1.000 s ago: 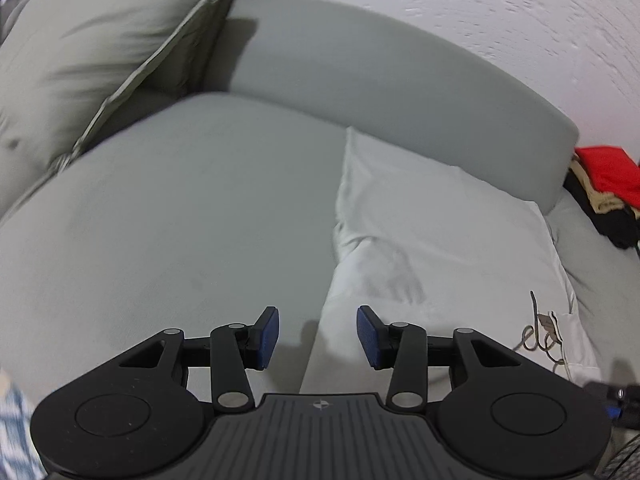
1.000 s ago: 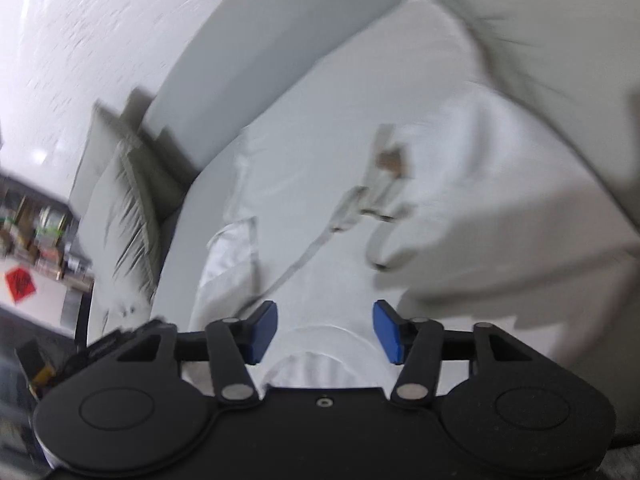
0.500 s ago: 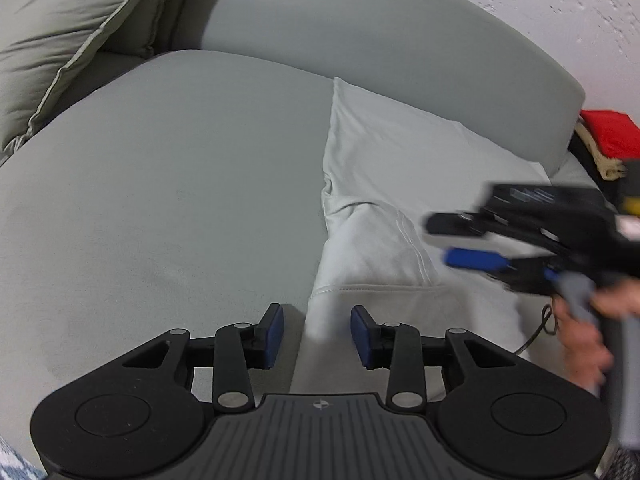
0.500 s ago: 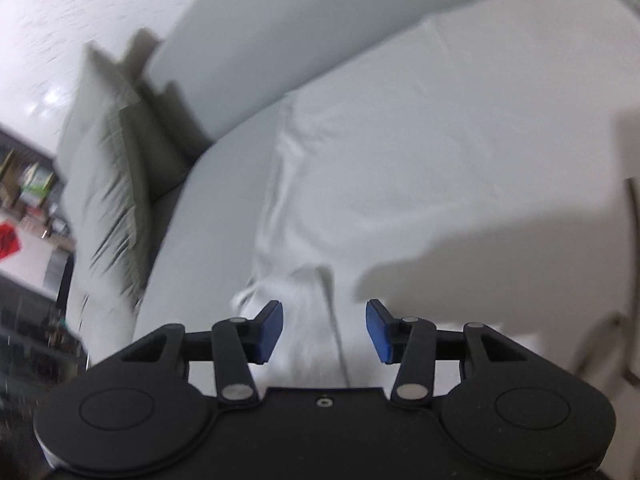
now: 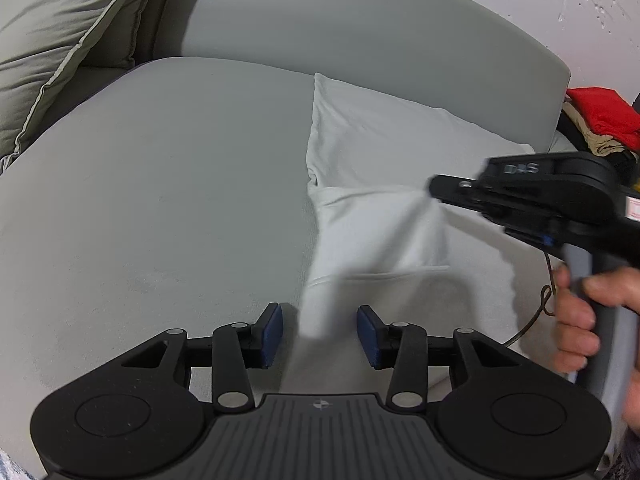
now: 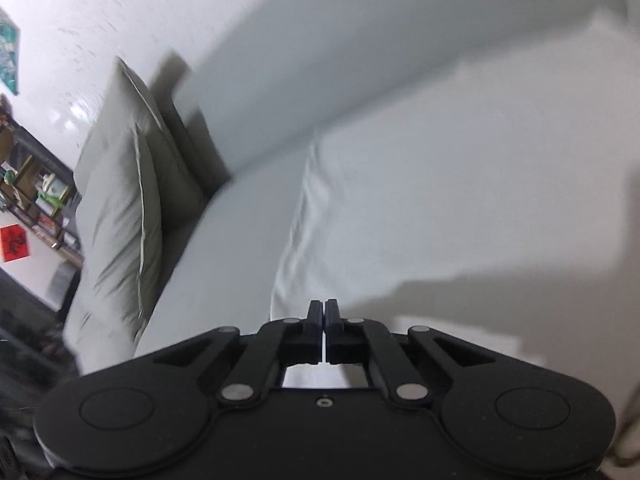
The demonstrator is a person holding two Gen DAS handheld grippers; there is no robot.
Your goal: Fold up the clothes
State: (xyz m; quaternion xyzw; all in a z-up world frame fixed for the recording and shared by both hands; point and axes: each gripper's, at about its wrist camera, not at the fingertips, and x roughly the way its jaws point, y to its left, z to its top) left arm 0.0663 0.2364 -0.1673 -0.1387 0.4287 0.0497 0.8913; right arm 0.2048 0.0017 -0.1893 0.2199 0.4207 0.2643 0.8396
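Note:
A white garment (image 5: 384, 140) lies spread on the grey sofa seat (image 5: 160, 200). In the left wrist view my right gripper (image 5: 434, 190) is shut on an edge of the garment and holds up a blurred flap that stretches down toward my left gripper (image 5: 320, 334). The left jaws are opening, and the flap hangs between the blue pads (image 5: 272, 332) without being pressed. In the right wrist view the right gripper (image 6: 324, 308) shows its fingers pressed together over the garment (image 6: 440, 208).
A grey-green cushion (image 5: 60, 40) leans at the sofa's left end, seen also as the cushion (image 6: 120, 208). A pile of red and dark clothes (image 5: 604, 112) sits at the far right. A hand (image 5: 580, 320) grips the right tool's handle. A dark drawstring (image 5: 548, 296) lies on the garment.
The right gripper swung in from the right, shut on the garment's edge and raised a flap. The left gripper dipped toward the cloth and its jaws widened slightly.

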